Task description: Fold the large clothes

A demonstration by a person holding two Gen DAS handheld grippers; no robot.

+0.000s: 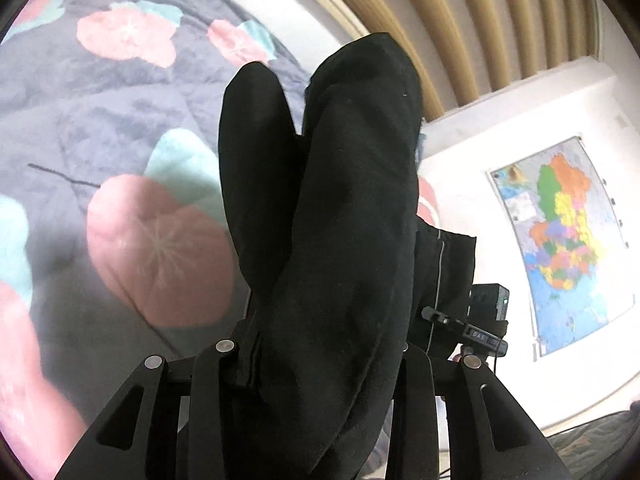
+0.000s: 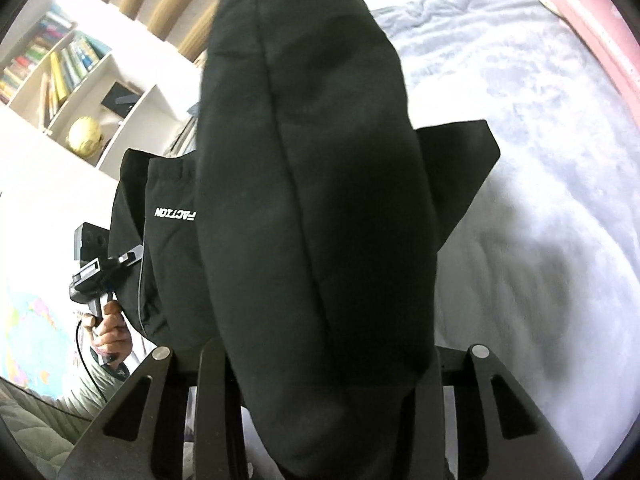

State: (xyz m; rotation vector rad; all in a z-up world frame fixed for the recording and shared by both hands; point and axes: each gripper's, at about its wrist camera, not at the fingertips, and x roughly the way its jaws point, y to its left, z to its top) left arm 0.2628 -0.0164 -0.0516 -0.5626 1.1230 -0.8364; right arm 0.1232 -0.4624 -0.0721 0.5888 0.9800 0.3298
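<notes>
Above the bed, clear of its grey floral quilt, a black garment hangs bunched between two handheld tools. The left gripper has its jaws partly drawn in on a thick fold of the cloth, which hides the fingertips; the right gripper pinches another fold the same way, a printed word showing on the fabric beside it. A person's hand grips the left tool's handle, seen from the right wrist view. The step appears to be lifting the garment free so it can be spread. Done well, both tools would stay level with each other and draw apart until the cloth hangs flat, before it is laid back near the quilt's middle without trapped creases.
</notes>
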